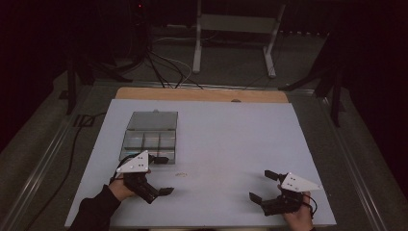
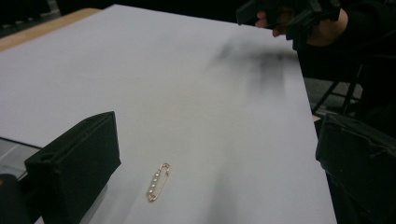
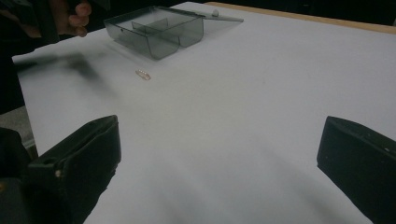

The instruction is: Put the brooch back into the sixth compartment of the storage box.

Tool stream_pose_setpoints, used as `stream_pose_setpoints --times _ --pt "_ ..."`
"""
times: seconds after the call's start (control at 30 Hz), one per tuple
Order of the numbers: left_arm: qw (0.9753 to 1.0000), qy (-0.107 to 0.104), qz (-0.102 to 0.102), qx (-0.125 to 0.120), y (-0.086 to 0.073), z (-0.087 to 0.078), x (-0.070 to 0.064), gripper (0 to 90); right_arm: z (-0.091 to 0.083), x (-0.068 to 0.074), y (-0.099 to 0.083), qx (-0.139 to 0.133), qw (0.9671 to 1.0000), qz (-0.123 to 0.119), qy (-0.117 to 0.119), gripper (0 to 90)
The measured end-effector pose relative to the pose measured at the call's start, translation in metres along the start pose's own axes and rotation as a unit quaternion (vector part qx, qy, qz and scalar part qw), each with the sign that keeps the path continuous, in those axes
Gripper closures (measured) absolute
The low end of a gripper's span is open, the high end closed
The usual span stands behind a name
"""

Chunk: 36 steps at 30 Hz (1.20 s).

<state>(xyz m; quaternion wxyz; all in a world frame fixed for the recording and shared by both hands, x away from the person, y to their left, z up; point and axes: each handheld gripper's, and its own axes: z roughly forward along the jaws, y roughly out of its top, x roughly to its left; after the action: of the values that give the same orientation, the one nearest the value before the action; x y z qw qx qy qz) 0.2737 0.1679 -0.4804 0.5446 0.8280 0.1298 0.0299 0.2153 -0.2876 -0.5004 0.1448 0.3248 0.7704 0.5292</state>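
A small gold safety pin (image 1: 181, 174) lies flat on the white table top (image 1: 226, 134); it also shows as the pin (image 2: 158, 182) and the pin (image 3: 143, 74). My left gripper (image 1: 165, 175) is open just left of it, and in the left gripper view the pin lies between the jaws of the gripper (image 2: 217, 130), nearer the left one, untouched. A clear plastic compartment box (image 1: 149, 142) with its lid (image 1: 153, 120) folded back sits behind the left gripper; the box (image 3: 154, 30) looks empty. My right gripper (image 1: 261, 185) is open and empty at the front right.
A wooden strip (image 1: 202, 95) runs along the table's far edge. Beyond it are cables and a white stand's legs (image 1: 197, 53) on the floor. The other hand and its gripper (image 2: 289, 14) show far off in the left gripper view.
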Motion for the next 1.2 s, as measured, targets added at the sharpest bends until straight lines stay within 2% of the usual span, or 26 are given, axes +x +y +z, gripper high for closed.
stream_pose_setpoints --times 0.13,0.27,0.37,0.57,0.67,0.7,0.73,0.87,0.97,1.07,1.2 --pt "0.9998 -0.014 0.007 0.010 0.001 0.008 0.000 1.1 0.000 0.000 0.000 -0.001 1.0000 0.002 0.001 0.0" --pt "0.9994 -0.011 0.013 0.030 0.002 0.016 0.001 1.2 0.000 0.000 0.000 0.001 1.0000 0.003 0.002 0.0" --pt "0.9989 -0.018 0.006 0.042 0.003 0.020 0.002 2.2 0.000 0.000 0.000 0.000 1.0000 0.001 0.004 0.0" --pt "0.9969 -0.021 0.016 0.074 0.003 0.030 0.006 8.1 0.000 0.000 -0.001 0.001 1.0000 0.003 0.005 0.0" --pt "0.9964 -0.014 0.016 0.082 0.000 0.034 0.009 18.0 0.000 0.000 0.000 0.000 1.0000 0.002 0.005 0.0" --pt "0.9961 -0.012 0.019 0.086 0.000 0.035 0.009 18.1 0.000 0.000 -0.001 0.001 1.0000 0.002 0.005 0.0" --pt "0.9956 -0.001 0.020 0.092 -0.001 0.037 0.010 18.7 0.000 0.000 -0.001 0.001 1.0000 0.002 0.005 0.0" --pt "0.9943 0.006 0.026 0.103 -0.001 0.041 0.009 28.5 0.000 0.000 -0.001 0.001 1.0000 0.003 0.005 0.0" --pt "0.9940 0.017 0.022 0.106 -0.002 0.043 0.011 34.9 0.000 0.000 -0.001 0.002 1.0000 0.005 0.007 0.0" --pt "0.9937 0.025 0.009 0.109 -0.002 0.045 0.015 39.3 0.000 0.000 -0.001 0.004 1.0000 0.003 0.007 0.0" --pt "0.9928 0.027 0.000 0.117 -0.004 0.046 0.020 44.7 0.000 0.000 -0.001 0.003 1.0000 0.004 0.008 0.0"
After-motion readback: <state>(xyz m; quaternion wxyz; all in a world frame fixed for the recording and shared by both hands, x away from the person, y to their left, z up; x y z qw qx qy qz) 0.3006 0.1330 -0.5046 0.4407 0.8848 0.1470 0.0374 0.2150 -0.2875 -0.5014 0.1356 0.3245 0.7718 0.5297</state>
